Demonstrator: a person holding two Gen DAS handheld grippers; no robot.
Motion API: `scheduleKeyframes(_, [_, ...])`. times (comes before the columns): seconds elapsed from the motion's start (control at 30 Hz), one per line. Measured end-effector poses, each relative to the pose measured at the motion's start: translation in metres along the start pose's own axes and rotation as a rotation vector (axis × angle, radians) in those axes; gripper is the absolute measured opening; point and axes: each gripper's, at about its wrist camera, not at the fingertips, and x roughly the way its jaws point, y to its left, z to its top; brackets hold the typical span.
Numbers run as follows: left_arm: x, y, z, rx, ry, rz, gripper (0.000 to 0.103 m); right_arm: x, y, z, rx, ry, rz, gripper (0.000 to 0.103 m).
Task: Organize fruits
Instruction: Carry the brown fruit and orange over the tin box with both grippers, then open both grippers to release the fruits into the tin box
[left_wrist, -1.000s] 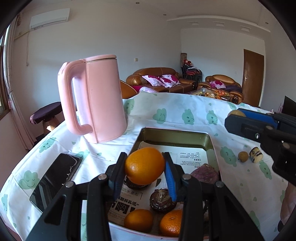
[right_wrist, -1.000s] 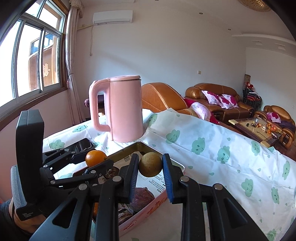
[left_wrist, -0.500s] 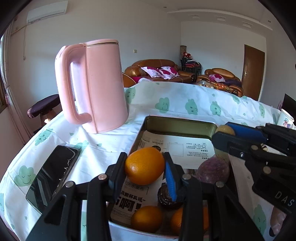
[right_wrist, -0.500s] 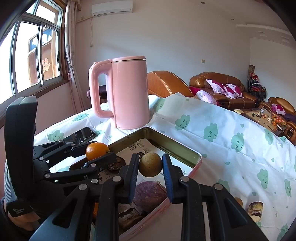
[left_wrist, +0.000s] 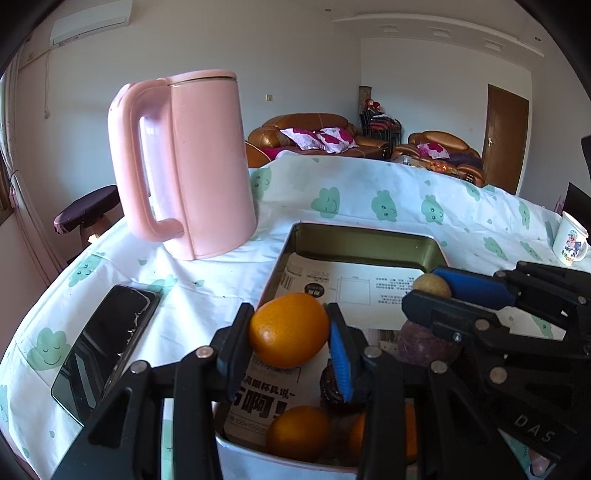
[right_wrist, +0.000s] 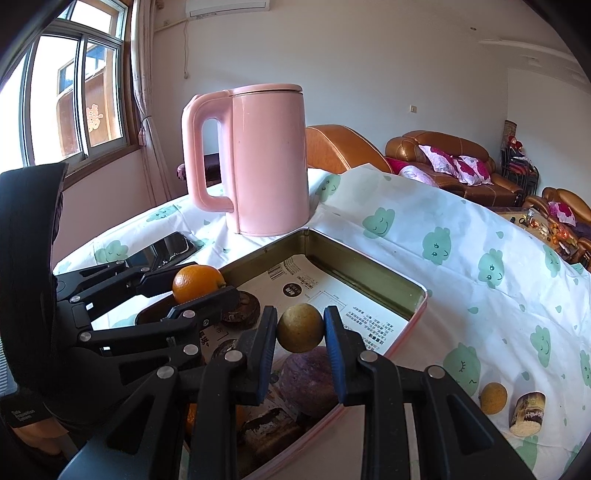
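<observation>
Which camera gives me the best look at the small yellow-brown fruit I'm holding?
The right wrist view: the yellow-brown fruit sits whole between the right gripper pads, above the tin. In the left wrist view only its top shows behind that gripper's finger, while the left gripper holds an orange.

Daylight pours in from the window (right_wrist: 77, 99) at the left of the right wrist view, its panes blown out to white. The room is bright and evenly lit; shadows are soft. Both views are sharp, with strong fisheye bending and black vignetting at the corners.
</observation>
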Motion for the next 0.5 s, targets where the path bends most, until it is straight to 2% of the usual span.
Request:
scheduleKeyframes(0.27, [-0.0003,-0.0007,-0.0004,0.011,0.002,0.011,0.041,0.0041,-0.0002,-0.0024,-0.001,0.016,0.008,0.028])
scheduleKeyframes(0.43, [-0.0017,-0.0003,-0.0013,0.011,0.007,0.019,0.042,0.0052,-0.0009,-0.0033,0.009,0.027,0.048,0.028])
scheduleKeyframes(0.47, [-0.0025,0.0007,-0.0013,0.006,0.012,0.019,0.042,0.0053,-0.0017,-0.0034,0.016,0.033,0.054,0.03])
scheduleKeyframes(0.5, [-0.0038,0.0022,-0.0012,-0.001,0.017,0.024,0.045,0.005,-0.0031,-0.0033,0.025,0.037,0.051,0.036])
